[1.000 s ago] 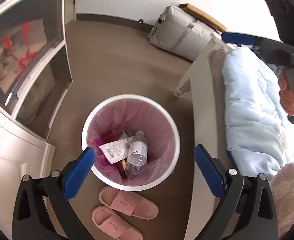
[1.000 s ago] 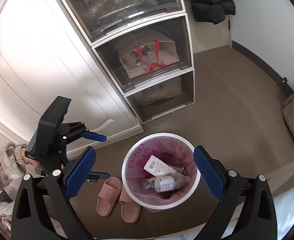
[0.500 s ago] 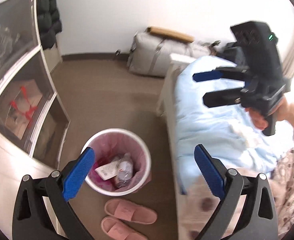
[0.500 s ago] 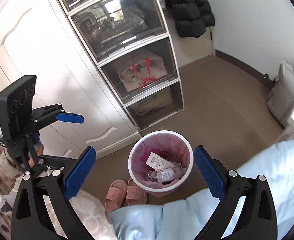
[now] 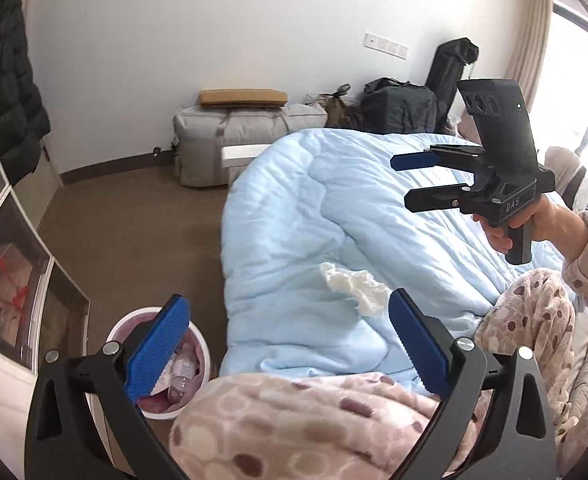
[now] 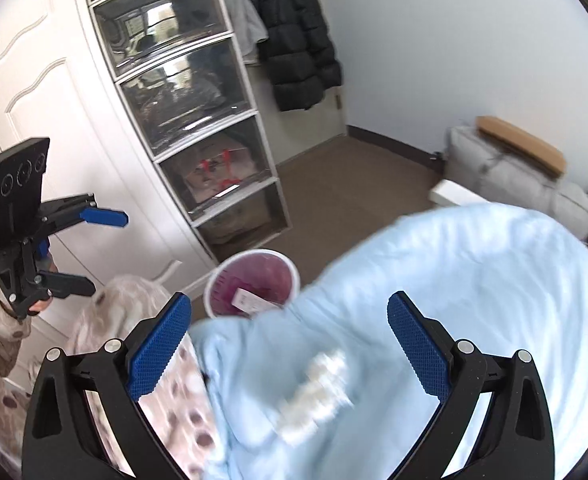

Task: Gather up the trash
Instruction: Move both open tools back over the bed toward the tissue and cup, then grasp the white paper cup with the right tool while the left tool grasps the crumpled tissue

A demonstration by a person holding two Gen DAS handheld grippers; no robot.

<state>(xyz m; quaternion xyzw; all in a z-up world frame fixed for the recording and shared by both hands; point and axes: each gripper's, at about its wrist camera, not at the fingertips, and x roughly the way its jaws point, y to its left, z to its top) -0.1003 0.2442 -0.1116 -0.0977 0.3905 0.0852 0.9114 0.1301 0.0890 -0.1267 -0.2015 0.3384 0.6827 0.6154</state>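
Note:
A crumpled white tissue (image 5: 354,285) lies on the light blue duvet (image 5: 314,208), just ahead of my left gripper (image 5: 288,344), which is open and empty. In the right wrist view the tissue (image 6: 318,392) is blurred and sits low between the fingers of my right gripper (image 6: 290,344), also open and empty. The white bin with a pink liner (image 6: 254,280) stands on the floor beside the bed, holding a bottle and packaging. From the left wrist the bin (image 5: 123,322) is partly hidden behind the left finger. Each gripper shows in the other's view: right gripper (image 5: 402,182), left gripper (image 6: 110,253).
A person's spotted pyjama leg (image 5: 294,420) fills the near foreground. A white drawer tower (image 6: 198,128) and wardrobe stand left of the bin. A grey duffel bag (image 5: 230,136) and dark bags lie against the far wall. Brown floor (image 5: 134,232) runs between bed and drawers.
Both grippers have lifted and swung from over the bin towards the bed. The duvet and tissue have come into view, and the bin has dropped to the lower left.

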